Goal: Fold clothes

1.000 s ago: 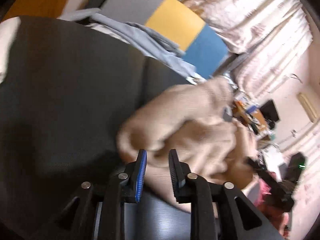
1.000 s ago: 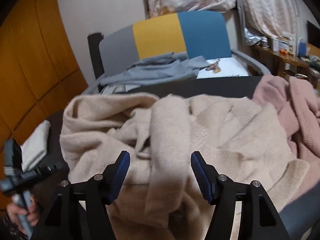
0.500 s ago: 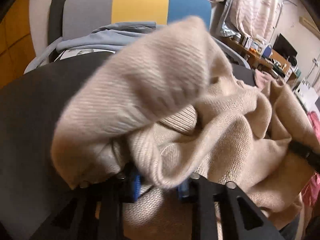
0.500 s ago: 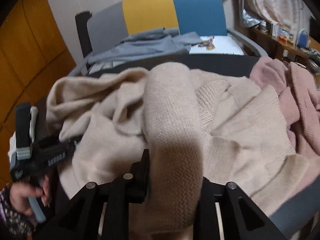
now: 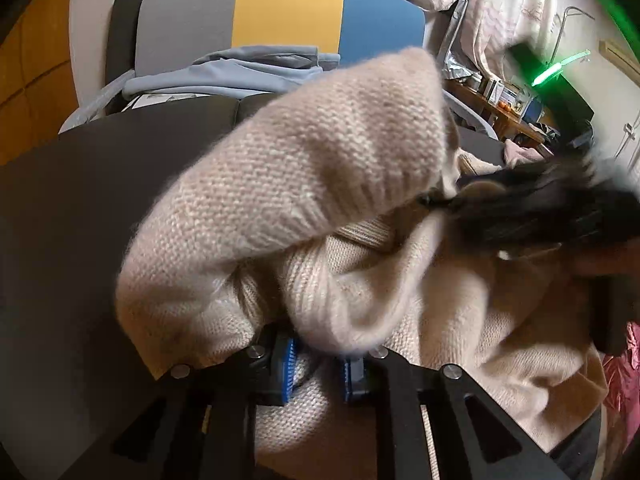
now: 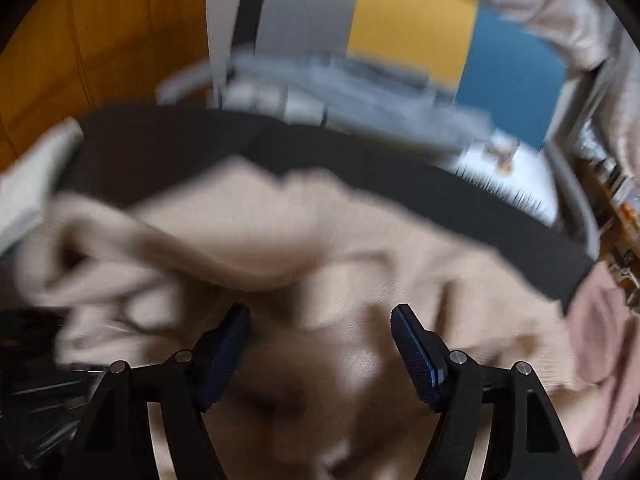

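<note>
The left gripper [image 5: 318, 364] sits nearest the lens in its own view, its blue pads pinching a thick fold of the beige knit sweater [image 5: 304, 184]. The cloth bulges up over the pads and hides most of them, and a broad sleeve of the same knit arches above. The sweater lies heaped on a dark grey surface [image 5: 72, 200], which stretches bare to the left of the heap. At the right edge of that view a dark, blurred shape crosses the knit; it is too smeared to name.

In the right wrist view, which is heavily blurred, the right gripper [image 6: 320, 332] has its jaws spread wide and still opening, with the sweater [image 6: 320, 240] lying under and between them but not pressed by either pad. A pink garment [image 6: 600, 320] lies just beside the beige one at the right, on the same dark surface [image 6: 168, 148].

Behind the surface stands a chair [image 5: 280, 12] with a back in grey, yellow and blue panels, and a pale blue garment [image 5: 240, 72] is draped over its seat. Further back, pale curtains [image 5: 512, 8] hang on the right above a cluttered wooden shelf [image 5: 500, 108], and an orange wooden wall [image 6: 100, 40] fills the left.
</note>
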Demonstrator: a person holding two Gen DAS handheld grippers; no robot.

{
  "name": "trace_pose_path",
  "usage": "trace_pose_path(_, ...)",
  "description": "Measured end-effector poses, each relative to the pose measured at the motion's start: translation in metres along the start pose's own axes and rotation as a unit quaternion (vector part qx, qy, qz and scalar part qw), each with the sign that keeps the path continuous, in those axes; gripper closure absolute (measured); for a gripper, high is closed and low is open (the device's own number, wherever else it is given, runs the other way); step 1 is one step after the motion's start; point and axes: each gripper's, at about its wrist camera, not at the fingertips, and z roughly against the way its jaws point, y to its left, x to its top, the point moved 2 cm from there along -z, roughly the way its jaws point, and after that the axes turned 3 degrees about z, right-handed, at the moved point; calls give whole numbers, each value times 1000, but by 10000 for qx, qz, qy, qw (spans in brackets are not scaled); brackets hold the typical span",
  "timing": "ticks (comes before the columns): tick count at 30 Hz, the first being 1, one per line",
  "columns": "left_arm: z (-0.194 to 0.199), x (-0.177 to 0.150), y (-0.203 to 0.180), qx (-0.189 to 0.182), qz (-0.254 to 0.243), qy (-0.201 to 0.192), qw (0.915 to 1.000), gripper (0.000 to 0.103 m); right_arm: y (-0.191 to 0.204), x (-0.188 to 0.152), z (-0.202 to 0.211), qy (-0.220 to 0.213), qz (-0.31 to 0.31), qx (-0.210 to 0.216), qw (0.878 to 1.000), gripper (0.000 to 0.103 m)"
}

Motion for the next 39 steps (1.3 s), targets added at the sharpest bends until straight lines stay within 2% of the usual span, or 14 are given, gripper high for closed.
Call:
trace_pose_path(1,2,-2,-1,28,-60,-16,10000,85,-1,-2,-14,153,-30,-31,9999,30)
trace_pose_path(3,1,-2,-3,69,-254,-32,9996,85,-11,-8,-18,57,-326,120,9994,33)
trace_pose_path(4,1,-2,-3,83,-354,-28,9993,85,-15,-11,-17,19,-439,172,9989,45)
trace_pose_path(6,0,1,-1,86,-424,21,9991,85,-14,-21,-8,-24,-394,128,9991,61)
trace_pose_path(7,0,3,0,101,-438,40,9990,85,-14,-26,-3,-41,-342,90,9994,66)
trace_pose_path(13,-16,27,14,504,-556,61,9972,79,6,-65,20,-99,-865,431,9953,68)
trace_pose_path(17,-27,51,30,452,-17,332,9984,80,24,-75,27,-225,-1249,669,9897,68)
trace_pose_path(20,-7,42,34,113,655,461,9967,80,30,-76,27,-297,-1257,636,9896,65)
trace_pose_path(23,18,20,30,-219,1131,483,9922,79,27,-74,28,-326,-1191,791,9892,53)
trace_pose_path(26,30,-6,23,-252,1385,668,9878,76,21,-75,28,-318,-1215,876,9882,36)
trace_pose_path(28,29,-20,14,11,1269,734,9892,76,17,-72,23,-287,-1131,830,9897,24)
trace_pose_path(31,31,-29,-5,423,720,392,9957,70,22,-68,17,-208,-836,681,9939,15)
trace_pose_path(34,28,-32,-19,759,274,292,9963,66,32,-65,16,-188,-601,470,9969,8)
trace_pose_path(39,25,-30,-9,536,486,261,9970,63,31,-63,15,-200,-700,542,9959,4)
